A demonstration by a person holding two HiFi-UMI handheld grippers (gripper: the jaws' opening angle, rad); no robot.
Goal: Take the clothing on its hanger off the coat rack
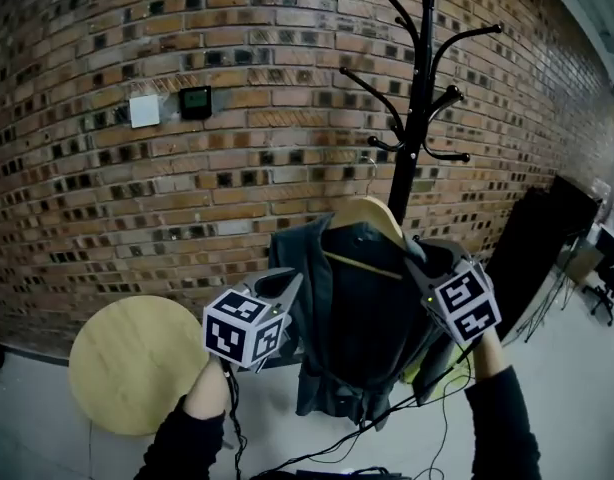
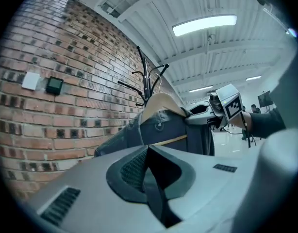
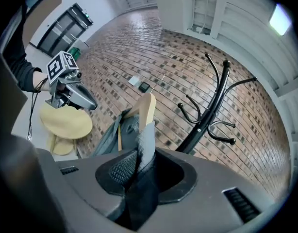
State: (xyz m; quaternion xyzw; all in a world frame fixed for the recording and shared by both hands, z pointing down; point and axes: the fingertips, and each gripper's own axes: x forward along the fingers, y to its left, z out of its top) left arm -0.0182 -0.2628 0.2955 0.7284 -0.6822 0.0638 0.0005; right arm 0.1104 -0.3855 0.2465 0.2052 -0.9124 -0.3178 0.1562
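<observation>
A rough red-brown brick wall (image 1: 87, 168) curves behind everything, and a round pale wooden table (image 1: 127, 368) sits low on your left. Just right of it, your left gripper (image 1: 289, 286) is clenched on a dark fold at the jacket's left shoulder. You seem to pinch there so the limp cloth cannot slide off its support. The jacket (image 1: 362, 318) is soft dark-grey fabric, hanging slack and creased between your two tools. It is draped on a hanger (image 1: 372, 218) of smooth light wood with curved shoulders, a straight crossbar and a thin wire hook. That hook looks free of the coat rack (image 1: 419, 98), a glossy black pole whose upswept arms end in ball tips. From your right gripper's view, rack and hook stand apart. Your right gripper (image 1: 423, 266) is clamped on the other shoulder's cloth, which keeps the load level.
</observation>
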